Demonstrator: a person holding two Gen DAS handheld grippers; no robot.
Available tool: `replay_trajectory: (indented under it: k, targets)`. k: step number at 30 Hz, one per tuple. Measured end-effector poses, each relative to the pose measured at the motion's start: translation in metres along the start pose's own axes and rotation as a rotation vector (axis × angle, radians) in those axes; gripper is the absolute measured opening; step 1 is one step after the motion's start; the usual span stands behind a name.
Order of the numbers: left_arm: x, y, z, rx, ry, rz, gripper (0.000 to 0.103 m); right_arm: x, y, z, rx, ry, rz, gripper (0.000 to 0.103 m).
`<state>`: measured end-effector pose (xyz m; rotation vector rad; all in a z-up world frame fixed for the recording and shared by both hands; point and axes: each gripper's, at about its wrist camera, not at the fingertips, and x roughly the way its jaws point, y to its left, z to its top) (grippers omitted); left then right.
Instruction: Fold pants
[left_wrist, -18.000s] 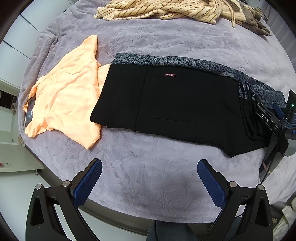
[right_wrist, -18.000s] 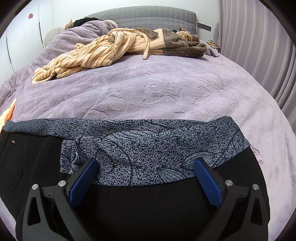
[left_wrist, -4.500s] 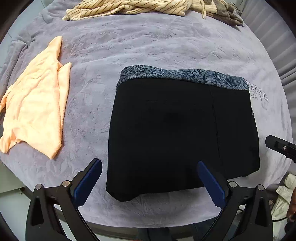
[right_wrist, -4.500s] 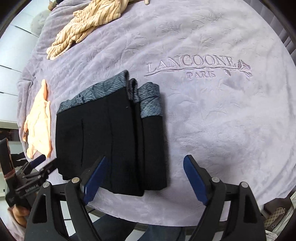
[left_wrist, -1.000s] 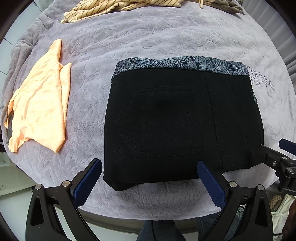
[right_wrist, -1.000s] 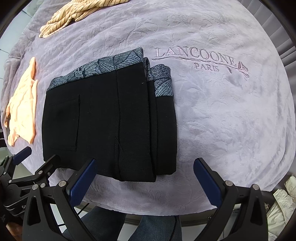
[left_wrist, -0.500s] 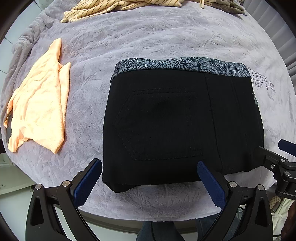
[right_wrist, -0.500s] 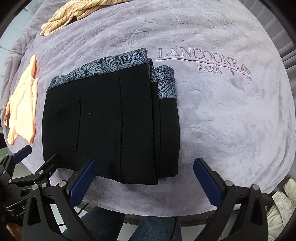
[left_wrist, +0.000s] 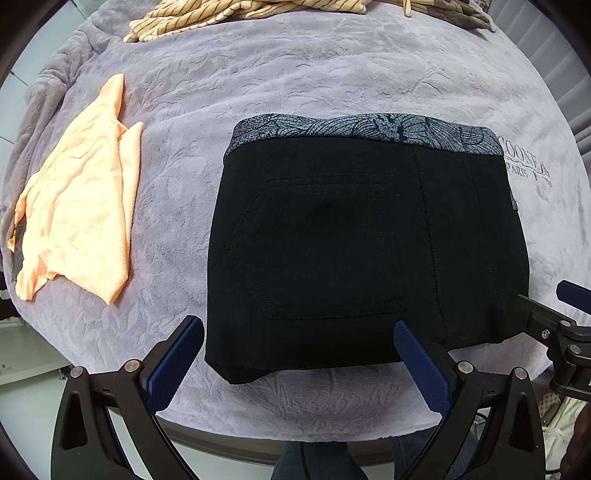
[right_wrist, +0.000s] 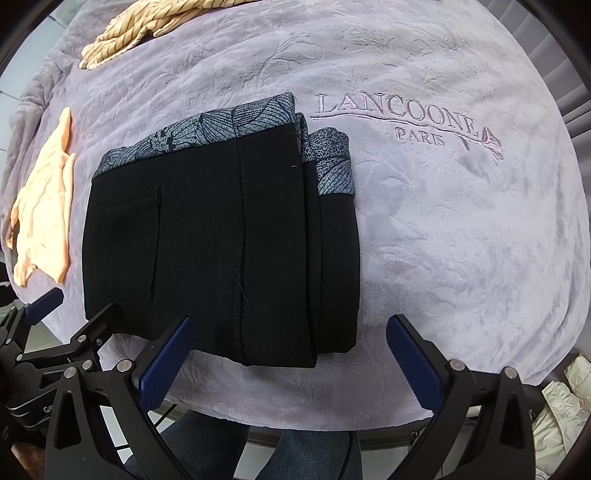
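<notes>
The black pants (left_wrist: 354, 251) lie folded into a compact rectangle on the bed (left_wrist: 295, 77), near its front edge, with the grey patterned waistband (left_wrist: 369, 127) along the far side. To their left, well apart, an orange shirt (left_wrist: 77, 192) lies crumpled near the bed's left edge. A striped cream garment (left_wrist: 240, 11) is heaped at the far end. The blanket between these things is bare, as is the wide stretch to the right of the pants.

Only the right wrist view shows the full embroidered lettering (right_wrist: 402, 122) and the stacked folded layers at the pants' right side.

The left gripper (left_wrist: 295, 365) and the right gripper (right_wrist: 288, 365) both hang above the front edge, jaws spread wide, gripping nothing.
</notes>
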<state>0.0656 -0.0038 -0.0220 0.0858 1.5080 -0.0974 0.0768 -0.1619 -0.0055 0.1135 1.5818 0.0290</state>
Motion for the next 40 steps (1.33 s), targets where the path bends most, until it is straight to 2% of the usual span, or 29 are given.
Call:
replay_trajectory:
  k: [24, 34, 40]
  targets:
    - [0.003, -0.011, 0.001, 0.006, 0.006, 0.007, 0.103, 0.000, 0.000, 0.002, 0.001, 0.004, 0.000, 0.103]
    - [0.005, -0.003, 0.005, -0.028, 0.016, 0.002, 0.103, 0.001, 0.000, 0.002, -0.003, 0.006, -0.003, 0.103]
    - [0.001, -0.001, 0.007, -0.012, -0.021, -0.024, 0.103, 0.003, 0.000, 0.001, -0.006, 0.009, -0.008, 0.103]
